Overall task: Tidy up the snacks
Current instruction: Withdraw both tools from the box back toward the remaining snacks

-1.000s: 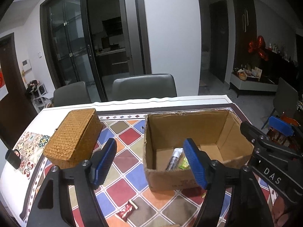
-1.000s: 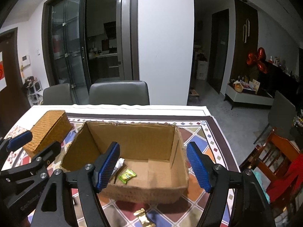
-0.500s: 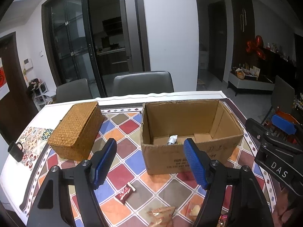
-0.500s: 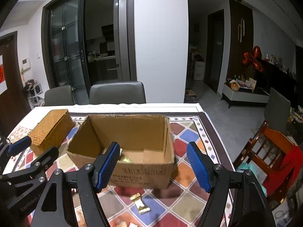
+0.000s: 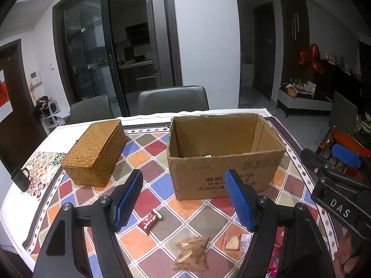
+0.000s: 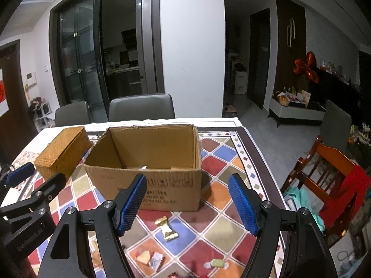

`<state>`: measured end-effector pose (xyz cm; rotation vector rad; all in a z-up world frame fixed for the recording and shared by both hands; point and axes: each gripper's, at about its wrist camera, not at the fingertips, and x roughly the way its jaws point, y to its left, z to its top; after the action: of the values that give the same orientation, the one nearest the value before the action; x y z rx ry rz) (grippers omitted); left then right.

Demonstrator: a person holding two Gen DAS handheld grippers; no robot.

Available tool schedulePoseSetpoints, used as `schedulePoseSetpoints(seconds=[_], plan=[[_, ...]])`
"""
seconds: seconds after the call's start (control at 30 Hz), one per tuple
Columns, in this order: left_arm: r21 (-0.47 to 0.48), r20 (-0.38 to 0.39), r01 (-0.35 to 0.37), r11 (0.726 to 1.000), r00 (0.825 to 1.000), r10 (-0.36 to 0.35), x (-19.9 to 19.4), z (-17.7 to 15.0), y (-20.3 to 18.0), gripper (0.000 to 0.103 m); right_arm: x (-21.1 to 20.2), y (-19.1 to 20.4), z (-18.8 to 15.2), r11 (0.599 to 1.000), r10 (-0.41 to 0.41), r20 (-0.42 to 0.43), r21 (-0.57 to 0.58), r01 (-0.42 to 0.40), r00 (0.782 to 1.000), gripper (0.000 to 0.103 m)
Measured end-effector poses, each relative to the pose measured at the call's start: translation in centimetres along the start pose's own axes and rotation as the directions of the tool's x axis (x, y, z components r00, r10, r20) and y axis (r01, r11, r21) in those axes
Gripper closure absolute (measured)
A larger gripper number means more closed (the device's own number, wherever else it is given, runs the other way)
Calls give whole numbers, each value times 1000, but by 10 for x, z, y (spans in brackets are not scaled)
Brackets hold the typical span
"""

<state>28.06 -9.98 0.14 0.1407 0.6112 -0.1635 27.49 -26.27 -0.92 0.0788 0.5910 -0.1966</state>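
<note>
Jaws of both grippers stand apart with nothing between the blue pads; left gripper (image 5: 183,199) and right gripper (image 6: 187,202) each hover above the table (image 5: 148,162), tilted downward toward it, side by side, the right one's black body showing at the right edge of the left wrist view.

Cardboard box (image 5: 225,159): open-topped, upright, at mid-table directly ahead of both grippers; a small pale item barely shows over its near wall, kind not discernible.

Wicker box (image 5: 95,153): lid closed, left of the cardboard box, apart from it.

Loose snacks on the chequered cloth, all outside the box on its near side: dark red wrapped bar (image 5: 149,222) below the left gripper's left finger; tan packet (image 5: 190,252) nearer the camera; clear packet with a pale biscuit (image 5: 235,242), partly hidden by the left gripper's right finger; gold-wrapped sweet (image 6: 167,228) between the right gripper's fingers in view, lying on the cloth; green-and-white sweet (image 6: 216,264) near the bottom edge.

Surroundings: two grey chairs (image 5: 172,100) behind the table; wooden chair (image 6: 329,173) to the right, red cloth draped over it.
</note>
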Motion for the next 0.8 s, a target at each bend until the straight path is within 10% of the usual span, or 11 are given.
schedulePoseSetpoints(seconds=[0.8], plan=[[13, -22, 23, 1000, 999, -23, -28, -58, -11, 30, -36, -10, -43, 1000, -20, -24, -5, 20, 1000, 29]])
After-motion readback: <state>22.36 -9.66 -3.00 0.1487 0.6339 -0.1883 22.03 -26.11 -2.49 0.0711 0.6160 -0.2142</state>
